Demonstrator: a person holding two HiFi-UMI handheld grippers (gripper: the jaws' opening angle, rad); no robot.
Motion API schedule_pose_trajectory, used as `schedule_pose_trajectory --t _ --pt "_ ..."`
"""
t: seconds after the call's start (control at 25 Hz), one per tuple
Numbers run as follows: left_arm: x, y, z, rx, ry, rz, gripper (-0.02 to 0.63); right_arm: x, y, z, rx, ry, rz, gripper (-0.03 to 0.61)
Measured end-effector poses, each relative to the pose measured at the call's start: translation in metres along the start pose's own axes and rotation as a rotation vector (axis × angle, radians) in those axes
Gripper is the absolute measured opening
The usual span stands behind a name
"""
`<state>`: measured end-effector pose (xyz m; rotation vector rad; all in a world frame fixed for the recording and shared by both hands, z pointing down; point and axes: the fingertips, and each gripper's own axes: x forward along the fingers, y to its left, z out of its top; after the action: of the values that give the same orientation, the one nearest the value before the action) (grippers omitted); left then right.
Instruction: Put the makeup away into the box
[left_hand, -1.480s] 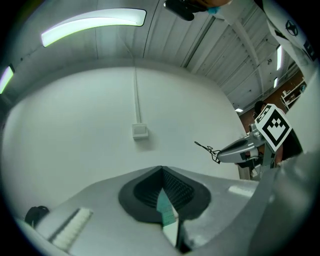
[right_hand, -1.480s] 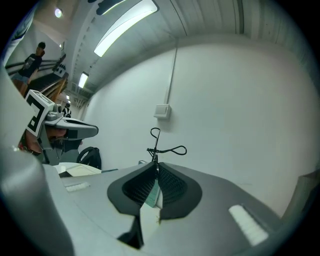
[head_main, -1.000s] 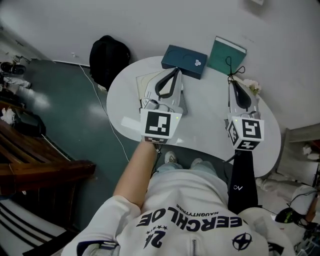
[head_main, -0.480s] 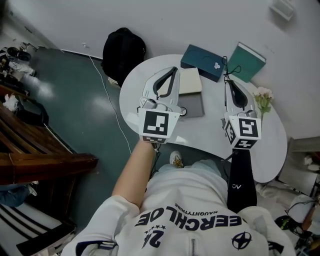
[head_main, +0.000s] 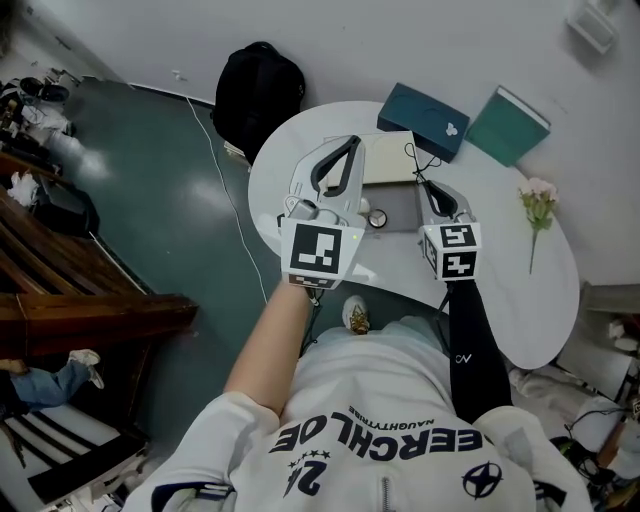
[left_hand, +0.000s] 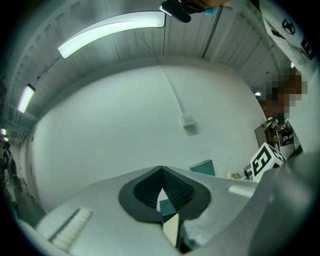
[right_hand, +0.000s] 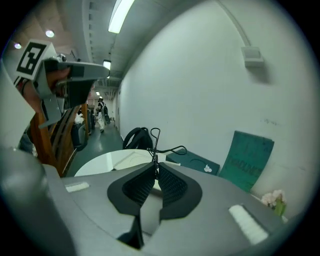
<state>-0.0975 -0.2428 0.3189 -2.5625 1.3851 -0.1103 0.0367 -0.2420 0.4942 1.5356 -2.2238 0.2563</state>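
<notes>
My right claw (head_main: 423, 186) was clamped on the black wire eyelash curler (right_hand: 155, 152), with the open grey-lined box (head_main: 398, 205) just left of and below it

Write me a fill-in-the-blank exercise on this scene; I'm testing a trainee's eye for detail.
The right gripper is shut on the eyelash curler, while the shut left gripper holds ____.
The pink flower lies on the ____ table.
The backpack on the floor beside the table is ____.
Missing words: nothing; white; black.
</notes>
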Motion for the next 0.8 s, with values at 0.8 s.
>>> schedule_pose_trajectory --t 0.8 --pt "0.002 0.011 -0.016 -0.027 0.018 -0.004 0.002 0.045 0.034 -0.118 0.029 0.350 0.107 0.054"
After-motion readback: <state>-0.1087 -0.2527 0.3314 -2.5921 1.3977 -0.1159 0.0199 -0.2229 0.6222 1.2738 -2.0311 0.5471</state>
